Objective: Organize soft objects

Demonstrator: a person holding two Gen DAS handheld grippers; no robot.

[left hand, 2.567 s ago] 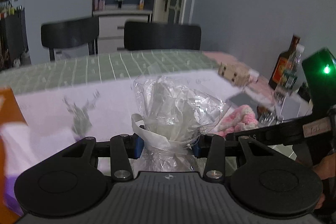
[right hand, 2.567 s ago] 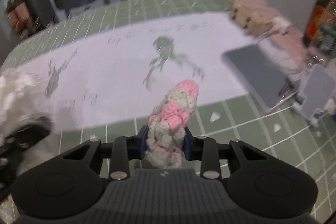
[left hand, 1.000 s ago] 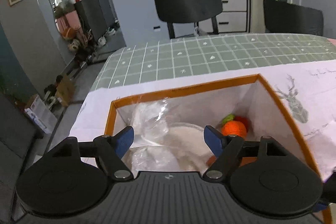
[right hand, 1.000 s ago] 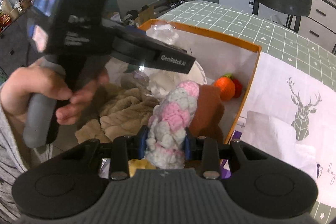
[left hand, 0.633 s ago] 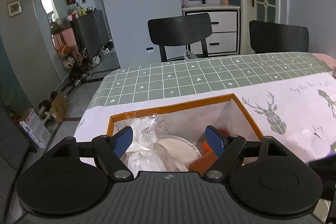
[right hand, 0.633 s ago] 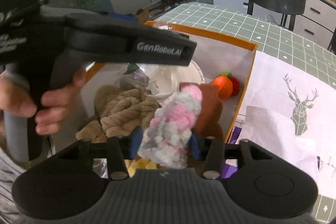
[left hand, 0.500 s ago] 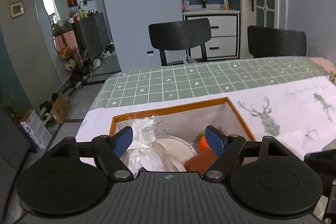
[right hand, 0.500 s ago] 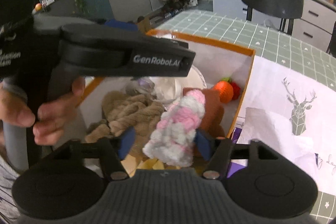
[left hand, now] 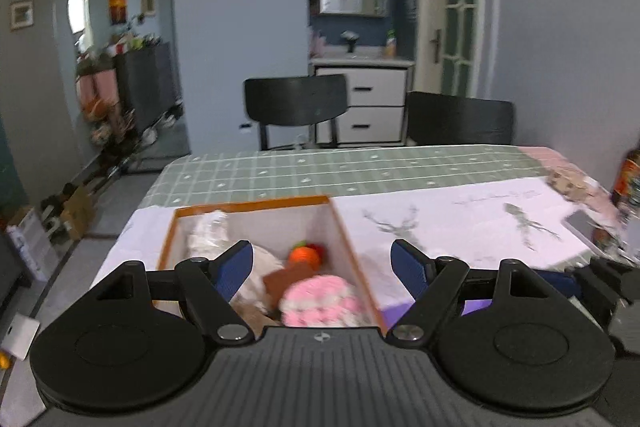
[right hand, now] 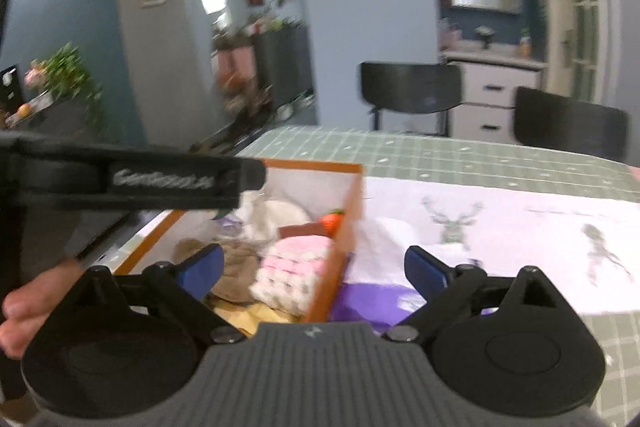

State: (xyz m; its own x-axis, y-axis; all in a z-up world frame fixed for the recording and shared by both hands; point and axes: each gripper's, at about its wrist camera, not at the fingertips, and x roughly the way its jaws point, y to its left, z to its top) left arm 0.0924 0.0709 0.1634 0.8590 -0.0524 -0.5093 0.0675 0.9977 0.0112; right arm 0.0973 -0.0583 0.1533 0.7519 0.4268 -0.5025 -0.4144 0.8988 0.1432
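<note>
An orange-rimmed box point(left hand: 256, 203) stands at the table's left end, also in the right wrist view point(right hand: 316, 165). The pink-and-white knitted piece point(left hand: 320, 303) lies inside it, also seen from the right point(right hand: 294, 267). With it are a brown plush point(right hand: 236, 261), a white item point(right hand: 276, 215), an orange toy point(left hand: 305, 254) and the clear bag point(left hand: 208, 231). My left gripper point(left hand: 322, 267) is open and empty above the box. My right gripper point(right hand: 312, 269) is open and empty above the box's right wall.
A white deer-print cloth point(left hand: 460, 223) covers the green checked table point(left hand: 360, 163). Two black chairs point(left hand: 296, 107) stand behind it. Bottles and small items point(left hand: 628, 179) sit at the far right. The left tool's body point(right hand: 132, 183) crosses the right wrist view.
My right gripper has opened and dropped the knitted piece into the box, then pulled back up. My left gripper has risen away from the box, open.
</note>
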